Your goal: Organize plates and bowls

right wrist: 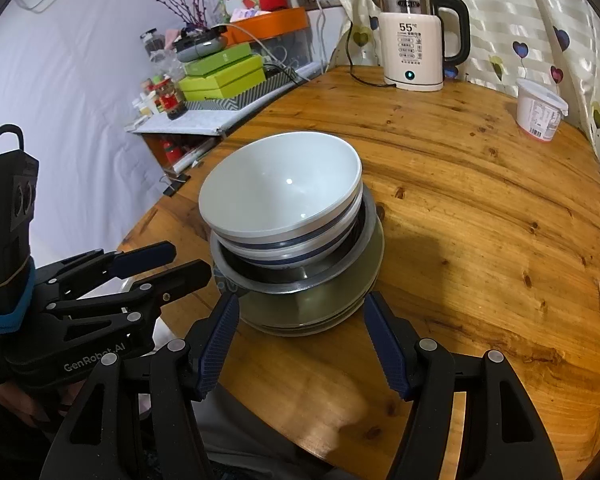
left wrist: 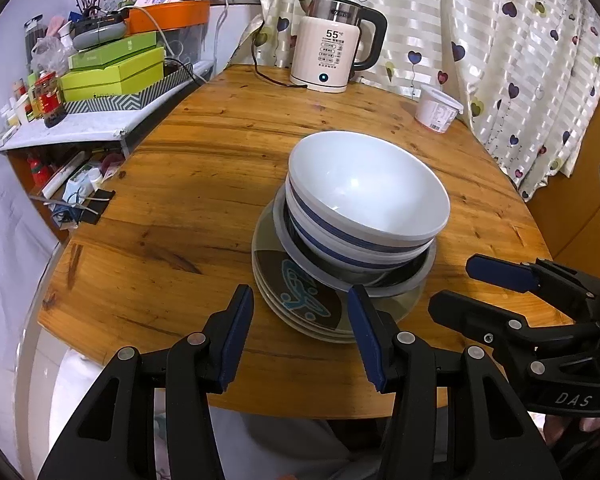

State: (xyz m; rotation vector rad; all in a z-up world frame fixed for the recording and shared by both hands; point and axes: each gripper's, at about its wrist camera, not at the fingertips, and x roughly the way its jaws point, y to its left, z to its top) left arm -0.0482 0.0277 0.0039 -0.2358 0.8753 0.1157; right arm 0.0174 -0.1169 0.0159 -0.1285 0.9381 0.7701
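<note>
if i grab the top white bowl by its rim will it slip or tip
The top white bowl looks glazed and glossy, so it is probably slippery and rigid. It sits tilted inside the striped bowl, so it may rock when nudged. It looks ceramic, hence likely breakable if it slides off the plates.

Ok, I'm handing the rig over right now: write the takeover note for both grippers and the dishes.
Left gripper: open, empty, at the near edge of the stack.
Right gripper: open, empty, also at the stack's near edge.
Dishes: two white blue-banded bowls nested in a shallow steel dish, on a pile of patterned glass plates, all on the round wooden table.
Done: everything visible is in one stack.
Left: apparently only moving the stack, if required; the bowls sit tilted, so lift carefully.
</note>
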